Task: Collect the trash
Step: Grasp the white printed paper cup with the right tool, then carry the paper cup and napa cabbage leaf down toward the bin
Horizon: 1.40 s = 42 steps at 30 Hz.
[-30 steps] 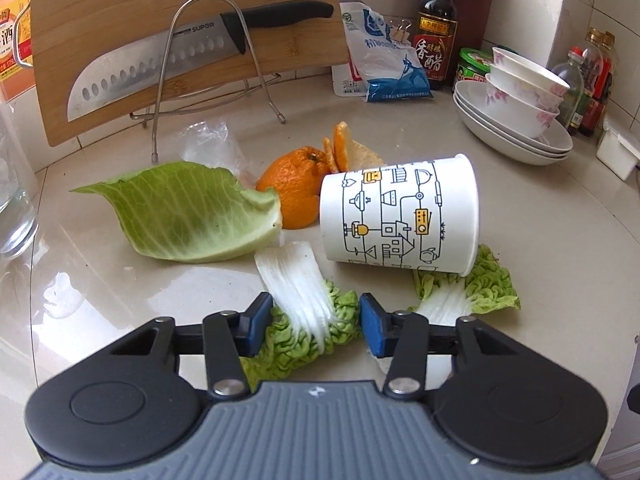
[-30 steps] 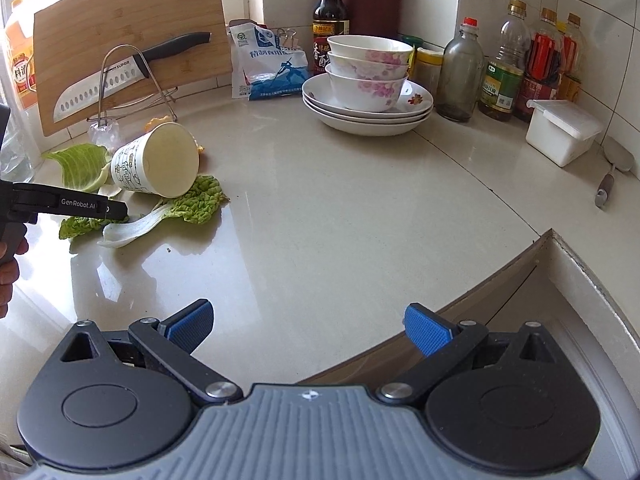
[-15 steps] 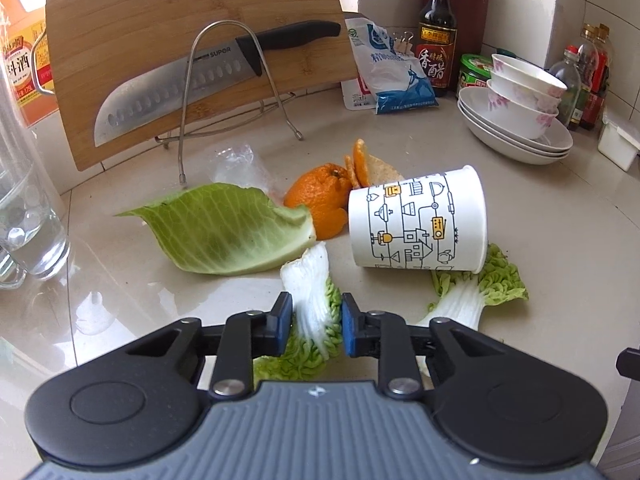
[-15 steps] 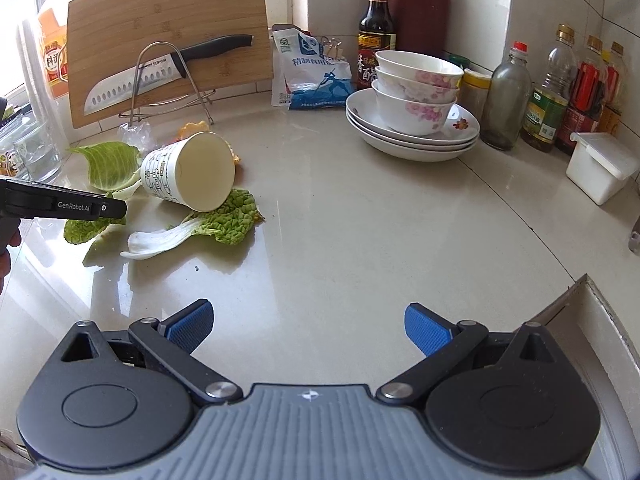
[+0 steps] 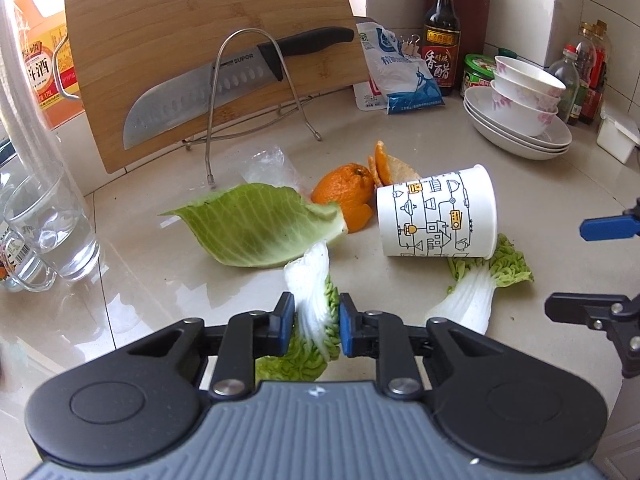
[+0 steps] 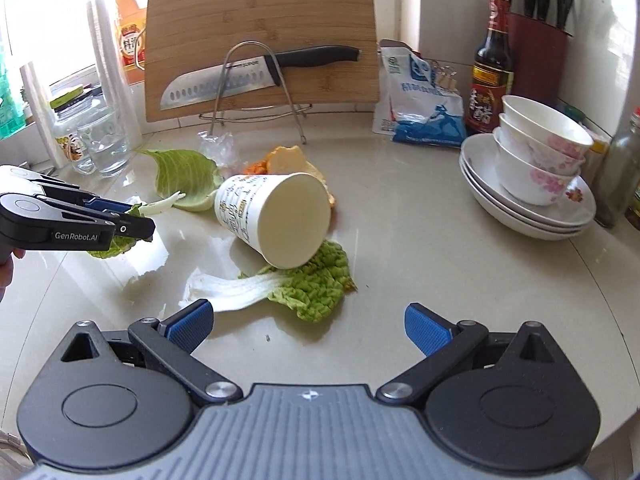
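My left gripper (image 5: 316,322) is shut on a white-stemmed napa leaf (image 5: 316,292), whose frilly green end hangs below the pads. In the right wrist view the left gripper (image 6: 132,220) holds that leaf just off the counter. A printed paper cup (image 5: 436,218) lies on its side, partly on a second napa leaf (image 6: 304,284). Behind are a flat green cabbage leaf (image 5: 256,224), orange peel (image 5: 348,196) and a clear plastic scrap (image 5: 266,162). My right gripper (image 6: 306,326) stands open and holds nothing, just short of the second leaf.
A cutting board (image 5: 208,32) with a knife (image 5: 192,96) on a wire rack stands at the back. A water glass (image 5: 52,220) sits at the left. Stacked bowls (image 6: 536,160) on plates, a sauce bottle (image 6: 492,68) and a salt bag (image 6: 420,100) stand at the right.
The left jaws closed onto the napa leaf and lifted it a little. My right gripper swung left from the sink edge toward the cup and now shows in the left wrist view.
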### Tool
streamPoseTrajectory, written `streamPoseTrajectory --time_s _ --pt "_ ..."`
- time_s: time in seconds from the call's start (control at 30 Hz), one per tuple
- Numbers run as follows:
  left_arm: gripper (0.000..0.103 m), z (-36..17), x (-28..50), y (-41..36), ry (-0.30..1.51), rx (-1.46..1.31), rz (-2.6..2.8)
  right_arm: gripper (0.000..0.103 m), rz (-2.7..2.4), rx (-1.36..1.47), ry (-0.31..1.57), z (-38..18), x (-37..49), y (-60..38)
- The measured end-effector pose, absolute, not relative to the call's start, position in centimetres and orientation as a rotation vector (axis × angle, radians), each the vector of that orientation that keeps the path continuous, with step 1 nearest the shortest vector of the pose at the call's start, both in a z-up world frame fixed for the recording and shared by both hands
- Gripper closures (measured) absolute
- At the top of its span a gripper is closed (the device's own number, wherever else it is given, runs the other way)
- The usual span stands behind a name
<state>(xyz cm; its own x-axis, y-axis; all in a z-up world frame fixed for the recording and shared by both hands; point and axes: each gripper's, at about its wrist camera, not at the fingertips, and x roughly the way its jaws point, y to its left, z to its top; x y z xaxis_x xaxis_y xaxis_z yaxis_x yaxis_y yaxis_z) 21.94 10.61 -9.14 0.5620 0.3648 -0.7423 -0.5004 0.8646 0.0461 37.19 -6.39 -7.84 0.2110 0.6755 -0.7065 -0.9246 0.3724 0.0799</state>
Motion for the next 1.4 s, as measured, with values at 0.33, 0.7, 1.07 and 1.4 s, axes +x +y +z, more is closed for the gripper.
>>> streamPoseTrajectory --time_s 0.33,0.7,1.07,1.4 --pt "0.082 -8.7 22.2 11.2 0.838 -0.162 0.483 0.000 1.337 -0.551 0.677 -8.4 39.4 -0.8" --pt "0.082 -8.9 22.6 11.4 0.856 -0.175 0.470 0.000 1.484 -0.671 0.669 -9.6 40.9 2.5" --pt "0.082 -8.8 22.7 11.4 0.857 -0.162 0.471 0.023 1.520 -0.699 0.662 -9.7 41.1 3.3" --pt "0.083 -8.3 22.5 11.1 0.861 -0.139 0.428 0.024 1.474 -0.675 0.656 -8.7 40.3 1.7"
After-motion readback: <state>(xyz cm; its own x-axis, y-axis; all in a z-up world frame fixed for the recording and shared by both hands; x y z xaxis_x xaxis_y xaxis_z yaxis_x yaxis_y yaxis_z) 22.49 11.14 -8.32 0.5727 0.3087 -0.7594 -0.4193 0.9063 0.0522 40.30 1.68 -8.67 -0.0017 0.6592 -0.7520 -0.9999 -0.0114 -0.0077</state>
